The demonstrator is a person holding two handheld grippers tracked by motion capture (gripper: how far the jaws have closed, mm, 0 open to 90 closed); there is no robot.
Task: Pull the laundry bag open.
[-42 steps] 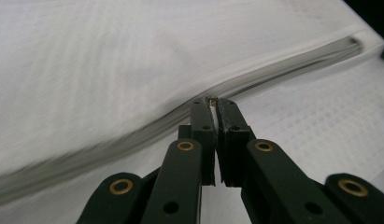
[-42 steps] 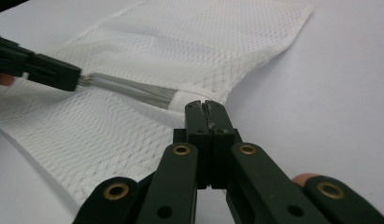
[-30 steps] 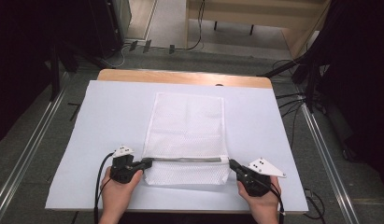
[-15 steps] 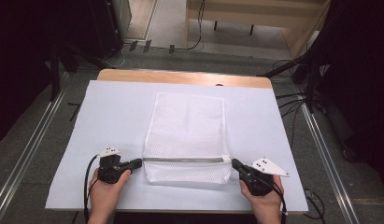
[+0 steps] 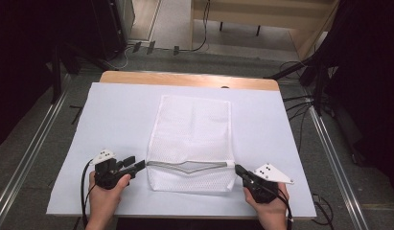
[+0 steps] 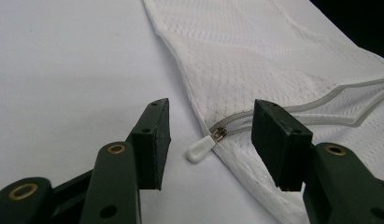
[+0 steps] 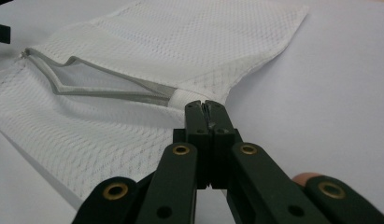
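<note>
A white mesh bag (image 5: pixel 190 129) lies flat on the white sheet (image 5: pixel 113 110), its grey zipper (image 5: pixel 190 166) gaping near the front end. My left gripper (image 5: pixel 137 165) sits at the bag's left edge, open. Its jaws have just been opening, and the white zipper pull (image 6: pixel 199 149) lies loose on the sheet between them, touching neither pad (image 6: pixel 157 135). My right gripper (image 5: pixel 238 169) is at the bag's right edge. In the right gripper view its jaws (image 7: pixel 207 108) are shut on the bag fabric by the white tab (image 7: pixel 182 97) at the zipper's end.
The sheet covers a wooden table whose back edge (image 5: pixel 185 79) shows. Metal rails (image 5: pixel 329 143) run along both sides on the floor, with cables (image 5: pixel 300 103) at the right and behind. Bare sheet stretches left and right of the bag.
The left gripper slid a little to the left along the zipper, then its jaws opened and let go of the pull. The zipper gapes wider. The right gripper stayed put.
</note>
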